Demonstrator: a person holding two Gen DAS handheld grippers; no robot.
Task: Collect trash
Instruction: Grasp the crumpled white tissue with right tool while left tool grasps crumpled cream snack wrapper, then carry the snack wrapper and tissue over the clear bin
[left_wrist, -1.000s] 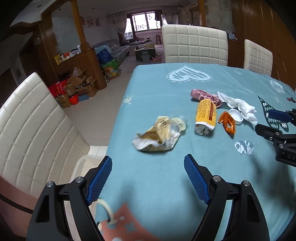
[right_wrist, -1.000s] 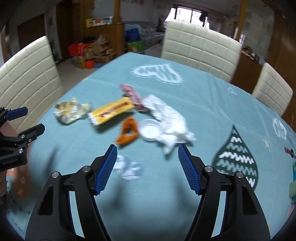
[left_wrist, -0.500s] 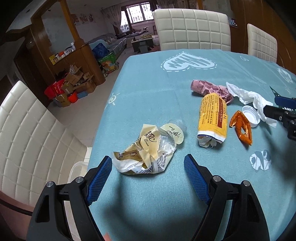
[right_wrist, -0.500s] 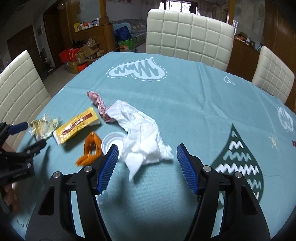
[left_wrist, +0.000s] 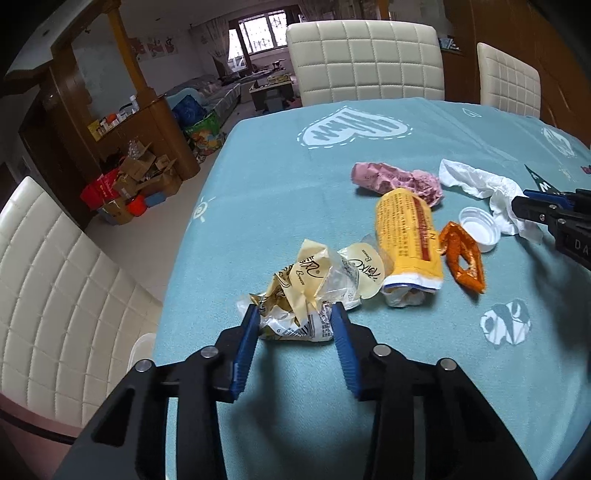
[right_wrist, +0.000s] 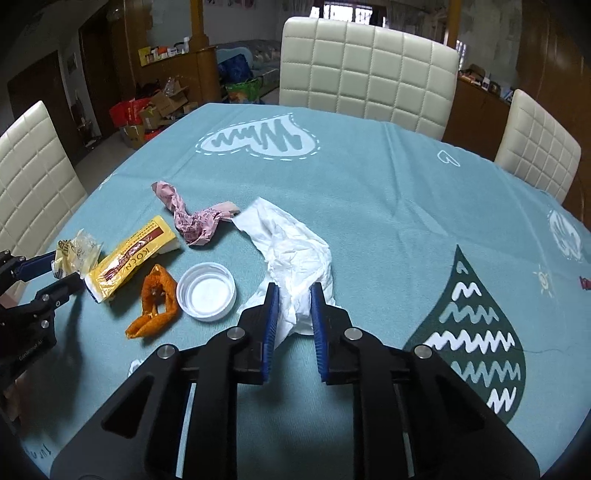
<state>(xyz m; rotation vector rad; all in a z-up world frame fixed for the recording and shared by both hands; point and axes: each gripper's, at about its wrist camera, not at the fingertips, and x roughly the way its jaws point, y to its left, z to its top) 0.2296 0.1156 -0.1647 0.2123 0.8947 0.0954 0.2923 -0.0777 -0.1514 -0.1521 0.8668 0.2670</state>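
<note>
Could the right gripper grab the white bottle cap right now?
Probably not right now. The right gripper is closing on the white tissue, which sits between its pads. The white bottle cap lies bare on the tablecloth just beside it, so once the tissue is dropped, nothing blocks the way.

Cream quilted chairs (right_wrist: 367, 62) ring the teal tablecloth (right_wrist: 388, 206); cardboard boxes (left_wrist: 142, 173) clutter the floor
</note>
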